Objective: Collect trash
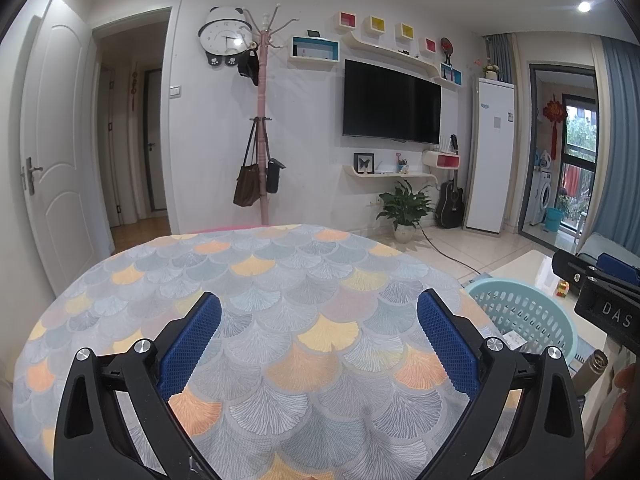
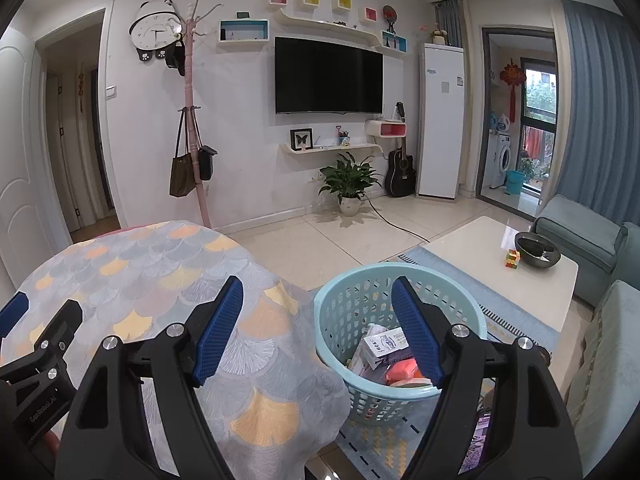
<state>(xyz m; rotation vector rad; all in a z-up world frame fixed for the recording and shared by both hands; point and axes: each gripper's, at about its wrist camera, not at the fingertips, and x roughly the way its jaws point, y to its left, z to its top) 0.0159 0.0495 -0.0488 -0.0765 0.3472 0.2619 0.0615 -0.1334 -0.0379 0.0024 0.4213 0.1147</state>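
A light blue plastic basket (image 2: 344,312) stands on the floor to the right of the round table; it also shows in the left wrist view (image 1: 516,312). Inside it lie a white carton (image 2: 382,346), an orange piece (image 2: 402,368) and other trash. My right gripper (image 2: 318,332) is open and empty, held above the table's edge and the basket's near rim. My left gripper (image 1: 320,340) is open and empty above the table's fan-patterned cloth (image 1: 280,280). No trash shows on the cloth.
A white coffee table (image 2: 500,264) with a dark bowl (image 2: 536,248) and a small coloured cube (image 2: 512,259) stands right of the basket on a blue rug. A sofa (image 2: 576,236) is at the right. A coat rack (image 2: 196,128) and a potted plant (image 2: 348,180) stand by the far wall.
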